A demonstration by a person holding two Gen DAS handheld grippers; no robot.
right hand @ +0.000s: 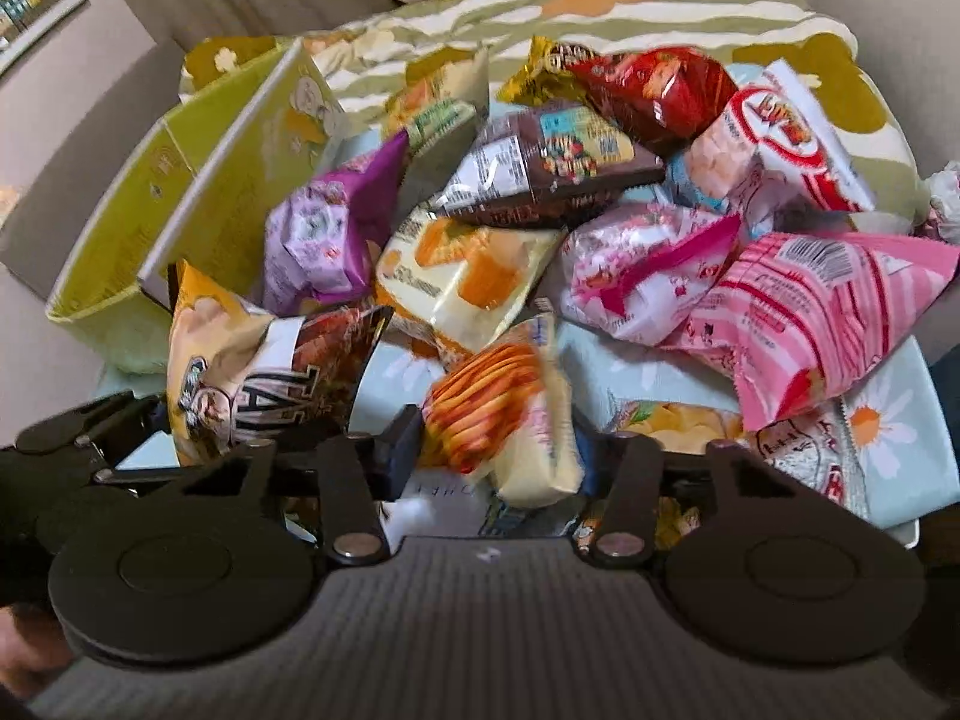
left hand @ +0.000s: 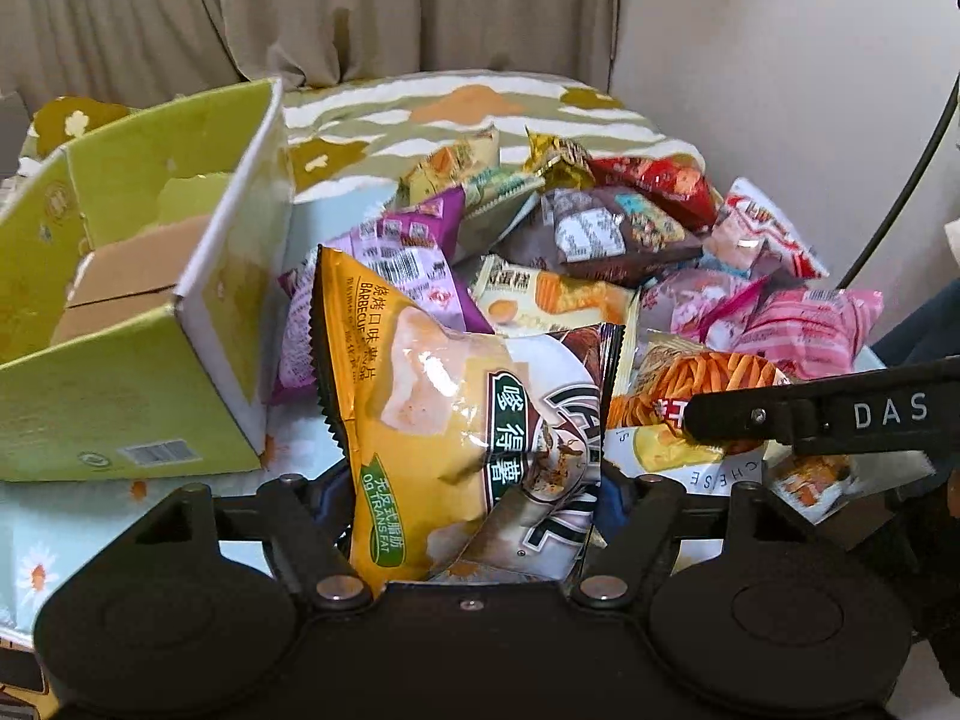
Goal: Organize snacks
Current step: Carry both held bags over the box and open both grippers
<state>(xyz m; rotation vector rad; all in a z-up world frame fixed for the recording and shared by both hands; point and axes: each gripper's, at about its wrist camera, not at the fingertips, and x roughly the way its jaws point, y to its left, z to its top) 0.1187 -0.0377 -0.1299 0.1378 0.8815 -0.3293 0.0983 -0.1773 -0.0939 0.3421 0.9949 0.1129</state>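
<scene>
My left gripper point(left hand: 474, 498) is shut on a yellow barbecue chip bag point(left hand: 456, 420) and holds it upright in front of the snack pile; the bag also shows in the right wrist view point(right hand: 240, 372). My right gripper point(right hand: 498, 450) is shut on an orange fries snack bag point(right hand: 510, 414), lifted just above the pile; that bag also shows in the left wrist view point(left hand: 690, 384), with one right finger point(left hand: 780, 420) across it. An open green cardboard box point(left hand: 120, 312) stands to the left, seen too in the right wrist view point(right hand: 198, 180).
A pile of several snack bags covers the bed: a purple bag point(right hand: 324, 228), a brown bag point(right hand: 552, 168), a red bag point(right hand: 654, 90), pink bags point(right hand: 810, 324) and a cake pack point(right hand: 474, 276). A patterned blanket point(left hand: 468, 108) lies behind; curtains and wall beyond.
</scene>
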